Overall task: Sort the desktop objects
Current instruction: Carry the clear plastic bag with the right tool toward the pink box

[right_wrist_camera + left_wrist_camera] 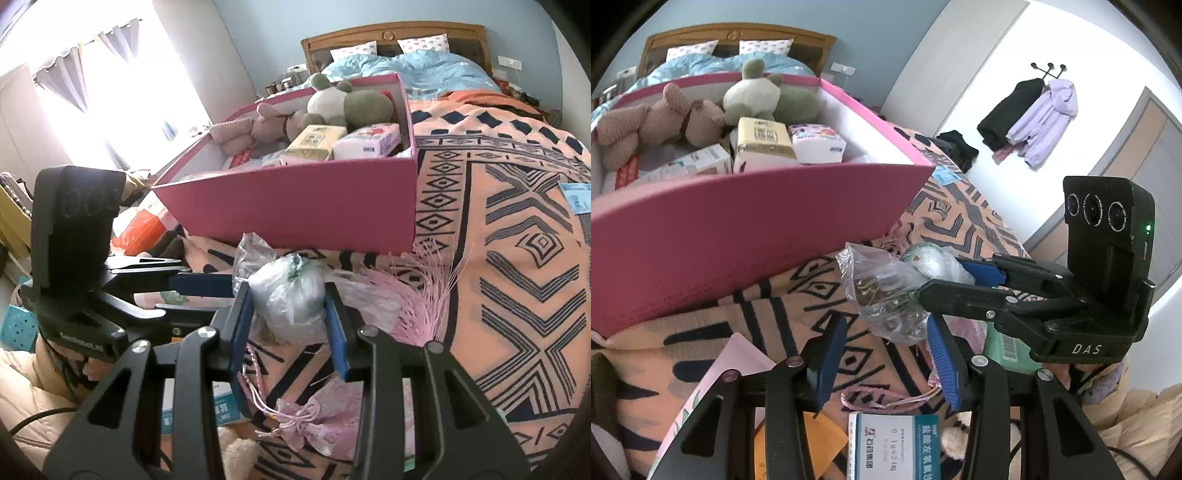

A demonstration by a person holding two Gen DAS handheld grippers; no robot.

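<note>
A clear plastic bag (886, 291) of small items lies on the patterned blanket in front of the pink box (738, 229). My right gripper (288, 306) is shut on the plastic bag (291, 299), its blue pads pressing both sides. In the left wrist view the right gripper (945, 275) comes in from the right and pinches the bag's top. My left gripper (886, 328) is open, its blue fingers either side of the bag's lower end. The pink box (295, 210) holds plush toys (665, 122), tissue packs (761, 144) and small boxes.
A white and teal medicine box (894, 446), a pink cord (886, 398), an orange envelope (798, 450) and a pink card (720, 376) lie near the left gripper. A pink drawstring pouch (314, 421) and pink tassels (417, 288) lie on the blanket (517, 258).
</note>
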